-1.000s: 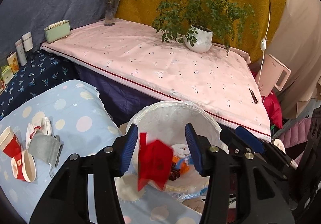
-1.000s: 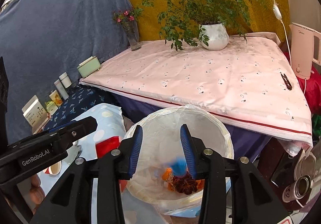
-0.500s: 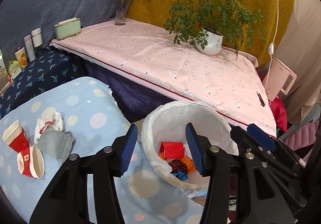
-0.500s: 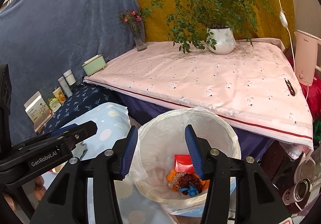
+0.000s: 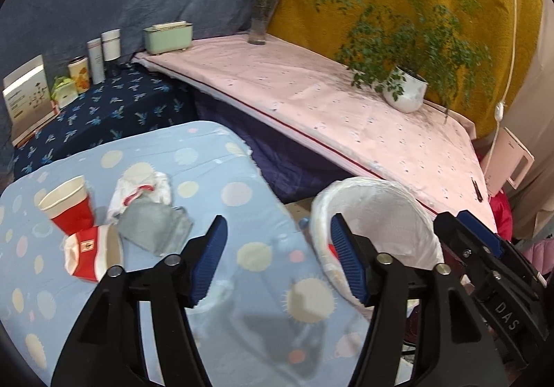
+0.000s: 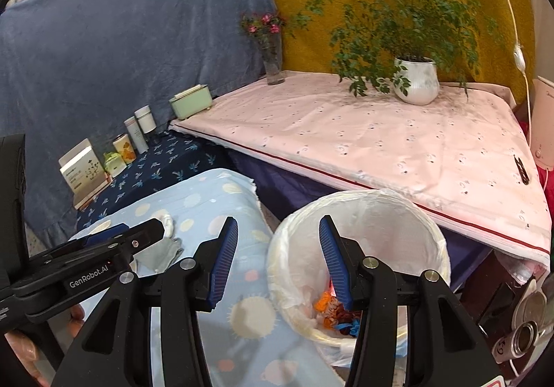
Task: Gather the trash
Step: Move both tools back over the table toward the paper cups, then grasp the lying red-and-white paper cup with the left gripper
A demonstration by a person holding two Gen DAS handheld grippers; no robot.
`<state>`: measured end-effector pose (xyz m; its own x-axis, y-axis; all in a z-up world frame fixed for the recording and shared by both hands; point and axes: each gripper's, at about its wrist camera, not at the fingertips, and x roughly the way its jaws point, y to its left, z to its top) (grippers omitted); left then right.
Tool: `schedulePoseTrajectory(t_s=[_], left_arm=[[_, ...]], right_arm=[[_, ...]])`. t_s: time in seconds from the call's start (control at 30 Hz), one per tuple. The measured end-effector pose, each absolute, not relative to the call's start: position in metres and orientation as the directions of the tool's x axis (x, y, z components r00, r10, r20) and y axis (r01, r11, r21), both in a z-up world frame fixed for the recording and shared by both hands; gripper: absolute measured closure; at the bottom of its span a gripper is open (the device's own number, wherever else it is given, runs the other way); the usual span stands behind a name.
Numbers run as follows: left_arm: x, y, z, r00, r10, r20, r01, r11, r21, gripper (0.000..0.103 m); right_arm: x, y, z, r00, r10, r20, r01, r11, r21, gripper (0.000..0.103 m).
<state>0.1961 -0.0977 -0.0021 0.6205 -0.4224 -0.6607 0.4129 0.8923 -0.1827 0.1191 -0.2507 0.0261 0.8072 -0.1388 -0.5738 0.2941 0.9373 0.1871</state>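
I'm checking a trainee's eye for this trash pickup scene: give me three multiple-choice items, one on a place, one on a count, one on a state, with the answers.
1. Where does the grey cloth lie?
A. on the pink table
B. on the dotted blue cover, beside the red cups
C. in the bin

2. How many red paper cups are on that cover?
A. two
B. four
C. none

3. How does the left gripper stand?
A. shut on a cup
B. shut on the cloth
C. open, holding nothing

Answers: 1 B, the cloth rests next to the cups; 2 A, one upright, one tipped over; 3 C, its jaws have just been opening, with nothing between them.
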Motion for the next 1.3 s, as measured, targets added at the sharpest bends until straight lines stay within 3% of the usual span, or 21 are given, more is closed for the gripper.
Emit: schedulePoseTrajectory(t_s=[0.13,0.37,0.73,1.3], left_arm=[[0.198,-0.072,-0.003,0.647,-0.382,-0.660,0.362,0.916,-0.175,0.035],[0.202,-0.021,-0.012,0.689,-0.291,-0.664,0.253,0.955,-0.155,0.015],[0.217,0.055,-0.051,0.661,-0.170,-0.731,0.101,0.985,-0.138,0.012],[0.274,0.073,-0.115,0.553,-0.128,-0.823,0.083,0.992,-0.099,0.012]], right_arm=[[0.126,-0.230,0.028,0.811,-0.113,-0.575,0.260,0.948,0.181,0.055],[0.136,-0.195,0.024,0.806,-0.069,-0.587,0.207,0.963,0.172,0.055],[0.157,-0.145,0.008,0.782,-0.004,-0.624,0.130,0.979,0.156,0.055],[0.212,-0.095,-0.039,0.713,0.056,-0.699,0.056,0.989,0.137,0.055]])
